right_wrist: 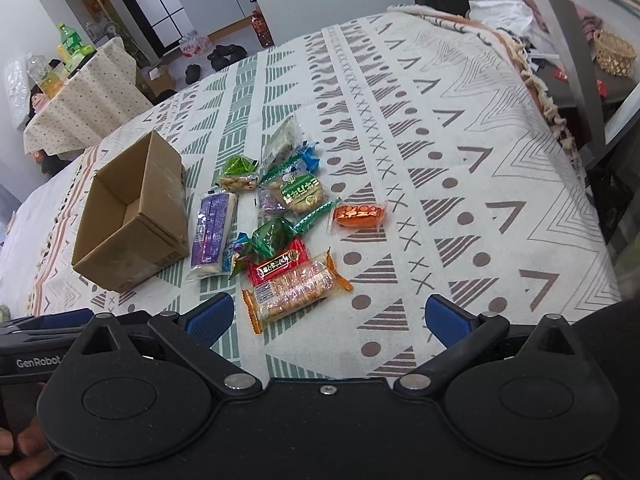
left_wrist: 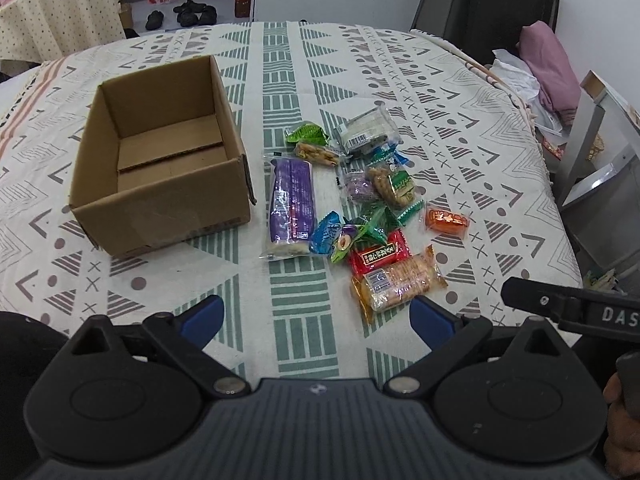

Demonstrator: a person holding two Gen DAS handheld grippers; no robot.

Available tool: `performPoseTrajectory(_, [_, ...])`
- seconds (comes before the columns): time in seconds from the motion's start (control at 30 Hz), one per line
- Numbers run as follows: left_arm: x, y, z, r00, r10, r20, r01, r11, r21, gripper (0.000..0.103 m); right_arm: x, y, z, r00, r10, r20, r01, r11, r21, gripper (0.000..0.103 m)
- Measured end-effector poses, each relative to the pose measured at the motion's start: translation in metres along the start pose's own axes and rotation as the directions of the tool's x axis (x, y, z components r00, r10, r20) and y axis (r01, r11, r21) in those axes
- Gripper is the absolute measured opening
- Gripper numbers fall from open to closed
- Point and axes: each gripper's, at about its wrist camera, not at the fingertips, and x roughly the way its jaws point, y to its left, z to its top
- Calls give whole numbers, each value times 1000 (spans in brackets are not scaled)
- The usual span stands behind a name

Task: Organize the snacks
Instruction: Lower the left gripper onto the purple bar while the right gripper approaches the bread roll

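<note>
Left tool (left_wrist: 316,320) spread | right tool (right_wrist: 328,320) spread, marked "GenRobot" | box (left_wrist: 160,184) open | snacks (left_wrist: 360,208) beside it

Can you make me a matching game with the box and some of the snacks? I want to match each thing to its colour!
Things:
1. cardboard box
2. long snack pack
3. small lone packet
4. packet beside the cracker pack

Colours:
A. red
B. brown
C. orange
D. purple

Pairs: 1-B, 2-D, 3-C, 4-A
</note>
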Motion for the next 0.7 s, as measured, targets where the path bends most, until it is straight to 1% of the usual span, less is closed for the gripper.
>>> performPoseTrajectory(0.1, [11, 0, 2, 1000, 4, -5, -4, 1000, -10, 90, 11, -1, 2, 999, -20, -25, 20, 1000, 15, 103])
performPoseTrajectory(0.2, [23, 2, 5, 1000, -5, -19, 4, 999, -34, 82, 24, -5, 2, 999, 0, -47, 2, 999, 53, 100])
performPoseTrajectory(0.23, [27, 3, 5, 1000, -10, -25, 9, 999, -40, 77, 30, -5, 2, 998, 10, -58, -6, 998, 64, 94])
performPoseTrajectory(0.27, [31, 4, 6, 999, -16, -28, 15, 999, -47, 75, 35, -6, 2, 998, 16, -69, -11, 997, 76, 88])
performPoseTrajectory(0.3, [36, 4, 7, 999, -22, -32, 20, 998, -52, 71, 40, -7, 1, 997, 22, -77, -14, 995, 94, 84])
performPoseTrajectory(0.33, [40, 4, 8, 999, -24, -34, 22, 998, -54, 68, 45, -8, 0, 996, 30, -89, -20, 993, 114, 79])
performPoseTrajectory(0.47, [55, 6, 13, 999, -19, -42, 16, 998, -66, 64, 63, -13, -1, 988, 85, -131, -61, 981, 182, 65])
performPoseTrajectory(0.57, [65, 9, 18, 999, -9, -39, 6, 997, -76, 64, 71, -13, 1, 984, 112, -136, -83, 976, 202, 63])
performPoseTrajectory(0.7, [77, 13, 26, 999, -5, -35, 2, 996, -87, 62, 83, -14, 5, 981, 117, -157, -78, 968, 237, 63])
